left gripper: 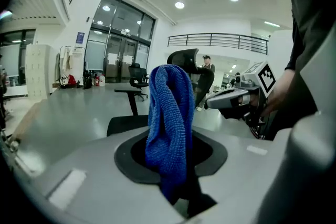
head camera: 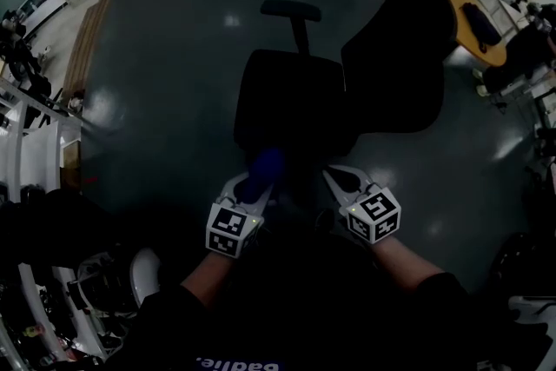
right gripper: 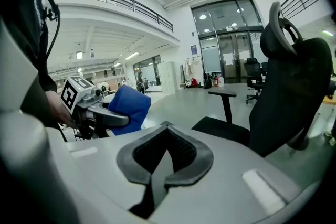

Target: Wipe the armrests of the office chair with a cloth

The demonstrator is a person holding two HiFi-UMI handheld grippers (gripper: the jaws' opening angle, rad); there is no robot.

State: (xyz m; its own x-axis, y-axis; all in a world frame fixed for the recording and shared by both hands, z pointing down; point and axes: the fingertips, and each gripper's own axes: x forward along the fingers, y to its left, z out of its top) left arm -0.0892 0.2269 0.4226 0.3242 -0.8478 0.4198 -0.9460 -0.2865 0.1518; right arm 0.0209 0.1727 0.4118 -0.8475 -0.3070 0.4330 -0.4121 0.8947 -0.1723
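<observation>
Just before the office chair (head camera: 291, 104): left gripper (head camera: 250, 187) at left, cloth (head camera: 263, 167) between its jaws; right gripper (head camera: 337, 180) at right.

Almost no legible print
Pale lettering (head camera: 239, 365) on the person's dark top is cut off at the head view's bottom edge; the blue wall sign (left gripper: 80, 38) is too small to read.

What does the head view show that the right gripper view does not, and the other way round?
Only the head view: the right gripper's own marker cube. Only the right gripper view: that gripper's jaws together with nothing between them, and a railed balcony. Both: the black office chair and the blue knitted cloth held by the left gripper.
</observation>
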